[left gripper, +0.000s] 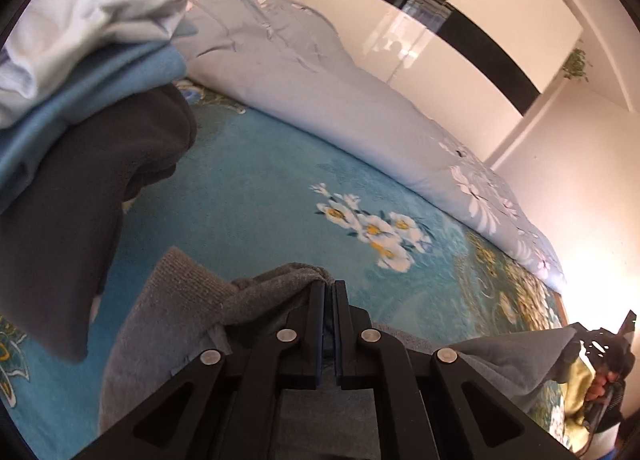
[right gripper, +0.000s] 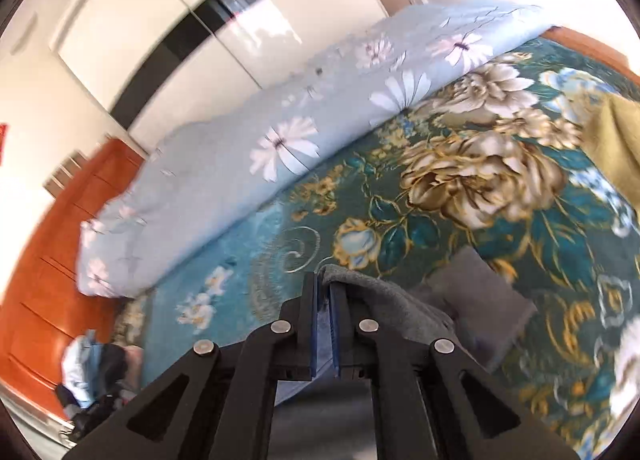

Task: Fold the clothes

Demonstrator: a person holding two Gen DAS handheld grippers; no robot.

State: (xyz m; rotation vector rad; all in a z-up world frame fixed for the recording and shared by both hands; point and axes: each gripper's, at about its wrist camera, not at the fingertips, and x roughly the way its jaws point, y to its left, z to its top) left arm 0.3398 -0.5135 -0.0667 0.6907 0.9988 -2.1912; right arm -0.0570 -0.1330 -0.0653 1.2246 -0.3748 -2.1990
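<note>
My left gripper (left gripper: 329, 287) is shut on an edge of a grey knit garment (left gripper: 180, 300), which drapes down to its left and stretches off to the right. My right gripper (right gripper: 322, 279) is shut on another edge of the same grey garment (right gripper: 472, 300), whose cloth hangs to its right above the floral teal bed cover (right gripper: 460, 188). The garment is held up off the bed between both grippers. A dark grey garment (left gripper: 80, 220) hangs from a pile at the left of the left wrist view.
A pile of folded clothes, pale blue (left gripper: 80, 28) over mid blue (left gripper: 100, 92), sits at left. A rolled light-blue floral quilt (left gripper: 320, 100) lies along the far side of the bed. A yellow-green cloth (right gripper: 620, 140) lies at right. An orange wooden headboard (right gripper: 40, 260) and white wardrobe (right gripper: 160, 20) stand beyond.
</note>
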